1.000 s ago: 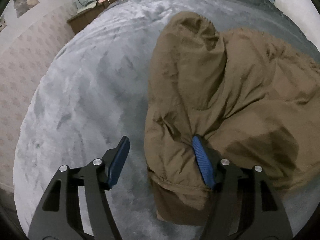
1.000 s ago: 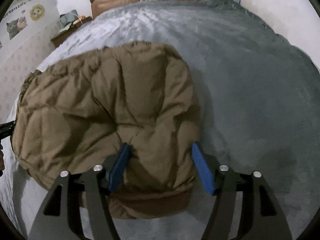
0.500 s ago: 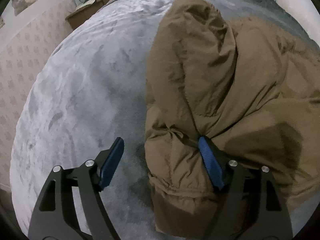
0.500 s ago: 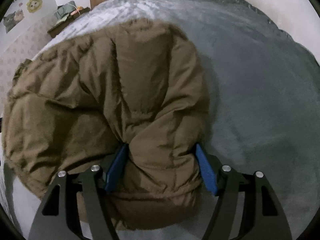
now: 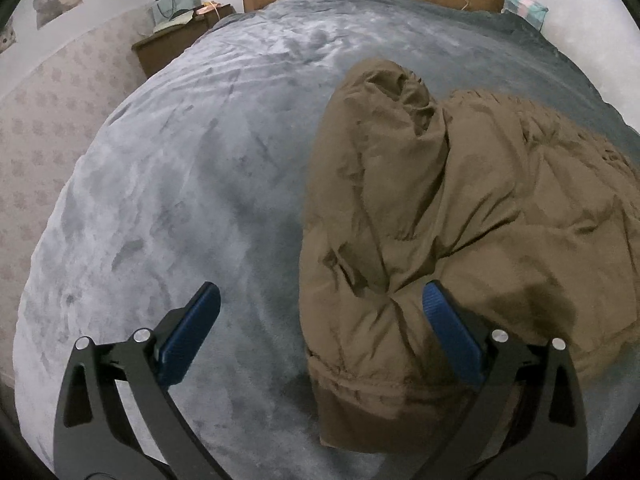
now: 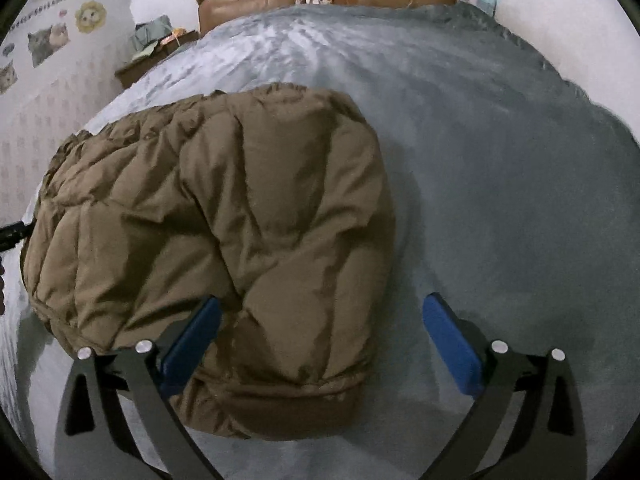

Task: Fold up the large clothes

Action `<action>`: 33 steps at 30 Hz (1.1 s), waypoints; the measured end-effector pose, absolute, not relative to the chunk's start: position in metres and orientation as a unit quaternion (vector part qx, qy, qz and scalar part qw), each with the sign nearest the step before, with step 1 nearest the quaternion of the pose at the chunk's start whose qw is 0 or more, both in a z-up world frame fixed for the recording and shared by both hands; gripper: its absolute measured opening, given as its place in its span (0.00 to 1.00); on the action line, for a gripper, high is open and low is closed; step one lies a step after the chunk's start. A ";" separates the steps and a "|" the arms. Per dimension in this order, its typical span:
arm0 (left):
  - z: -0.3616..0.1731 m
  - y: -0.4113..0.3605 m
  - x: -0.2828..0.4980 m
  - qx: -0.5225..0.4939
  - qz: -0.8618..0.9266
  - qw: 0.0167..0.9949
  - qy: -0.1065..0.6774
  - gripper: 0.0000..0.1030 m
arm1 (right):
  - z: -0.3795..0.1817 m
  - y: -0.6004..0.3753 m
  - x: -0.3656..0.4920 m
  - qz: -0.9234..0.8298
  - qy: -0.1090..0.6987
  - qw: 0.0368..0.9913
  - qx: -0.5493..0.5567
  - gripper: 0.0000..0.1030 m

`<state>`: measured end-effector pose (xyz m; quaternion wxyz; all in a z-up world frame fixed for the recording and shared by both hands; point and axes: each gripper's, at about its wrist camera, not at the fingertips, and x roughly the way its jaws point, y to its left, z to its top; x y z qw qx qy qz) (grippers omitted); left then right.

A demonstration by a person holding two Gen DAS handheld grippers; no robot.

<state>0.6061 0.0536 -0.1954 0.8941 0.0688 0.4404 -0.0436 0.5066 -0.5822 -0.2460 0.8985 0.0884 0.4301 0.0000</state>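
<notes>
Jacket folded on the bed, both sets of fingers letting go.

Brown padded jacket [image 5: 460, 216] lies bundled on the grey bed cover [image 5: 180, 168], its dark ribbed hem nearest both cameras. Left gripper [image 5: 320, 320] straddles the jacket's left edge, jaws opening: 1 blue pad rests against the fabric, the other hangs over bare cover, nothing pinched. Right gripper [image 6: 320, 328] straddles the jacket's right edge, jaws opening too, 1 pad against the fabric, the other clear of it. Only the left view shows the rumpled fold at the jacket's far end; only the right view shows a dark object at the left border. Half a second ago the right fingers squeezed the jacket's corner; both pairs now stand wider.
</notes>
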 end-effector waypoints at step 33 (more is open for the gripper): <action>-0.221 0.097 0.617 -0.050 -0.140 0.844 0.515 0.97 | -0.273 -0.549 0.546 0.102 0.454 0.867 0.177 0.94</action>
